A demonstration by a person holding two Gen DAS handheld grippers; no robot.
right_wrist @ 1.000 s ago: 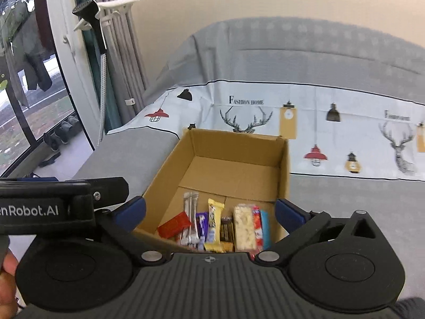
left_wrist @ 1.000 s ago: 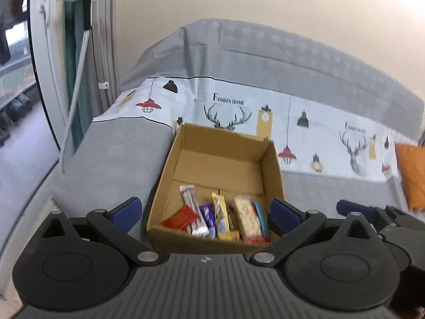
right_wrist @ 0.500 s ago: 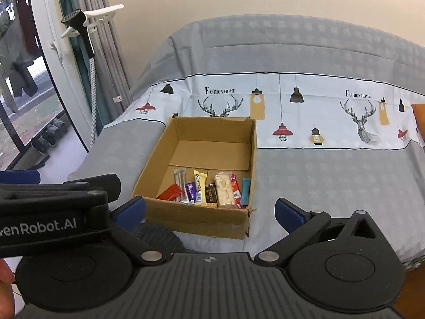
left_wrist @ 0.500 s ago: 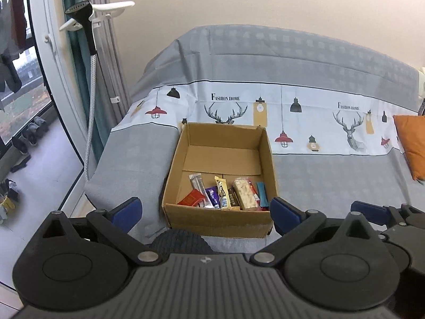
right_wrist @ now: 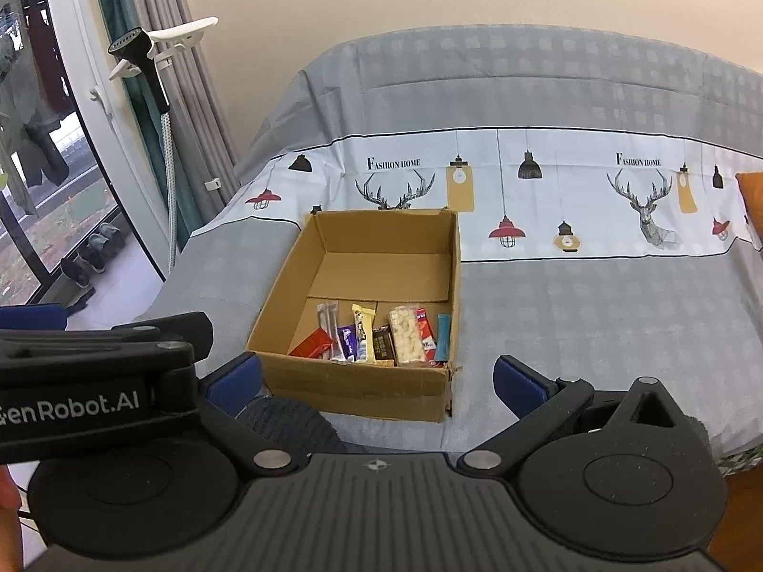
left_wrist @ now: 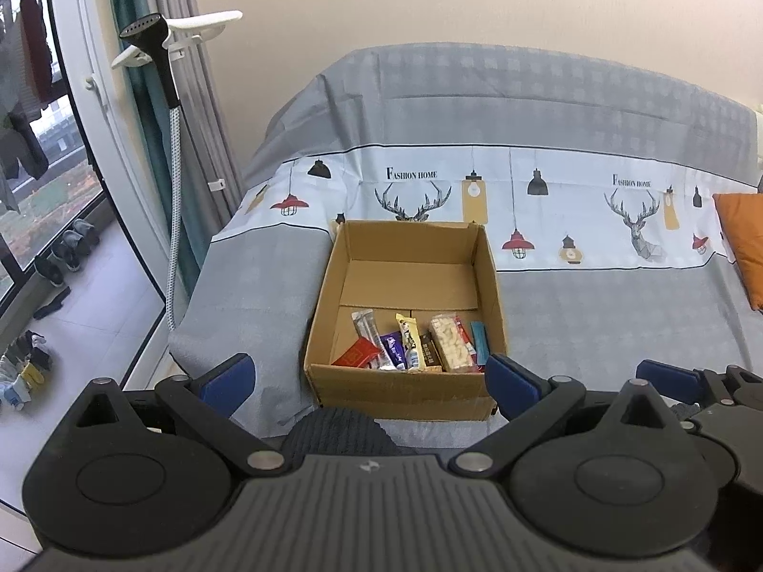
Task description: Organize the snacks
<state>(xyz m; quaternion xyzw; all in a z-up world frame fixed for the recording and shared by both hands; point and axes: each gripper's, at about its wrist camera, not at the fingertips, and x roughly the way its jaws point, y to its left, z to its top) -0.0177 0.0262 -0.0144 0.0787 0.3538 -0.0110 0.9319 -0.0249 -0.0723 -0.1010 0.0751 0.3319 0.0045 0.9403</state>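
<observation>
An open cardboard box [left_wrist: 405, 393] [right_wrist: 353, 388] sits on the sofa's grey seat. Several snack bars lie in a row along its near wall: a red packet [left_wrist: 356, 355] [right_wrist: 311, 343], a purple bar [left_wrist: 393, 349], a yellow bar [left_wrist: 409, 336], a pale puffed bar [left_wrist: 450, 341] [right_wrist: 406, 333] and a blue stick [left_wrist: 479, 343]. The far half of the box is bare. My left gripper [left_wrist: 369, 374] is open and empty, held back in front of the box. My right gripper [right_wrist: 376, 381] is open and empty, also short of the box.
The sofa cover [left_wrist: 548, 190] is grey with a white printed band. An orange cushion [left_wrist: 741, 238] lies at the right. A garment steamer [left_wrist: 152, 52] stands at the left by curtains and a glass door. Shoes [left_wrist: 71, 243] lie on the floor. A dark knitted thing [left_wrist: 334, 434] sits below the box.
Both grippers have pulled back and up from the box, which now looks smaller and farther. Both stay open and empty. The snacks have not moved.
</observation>
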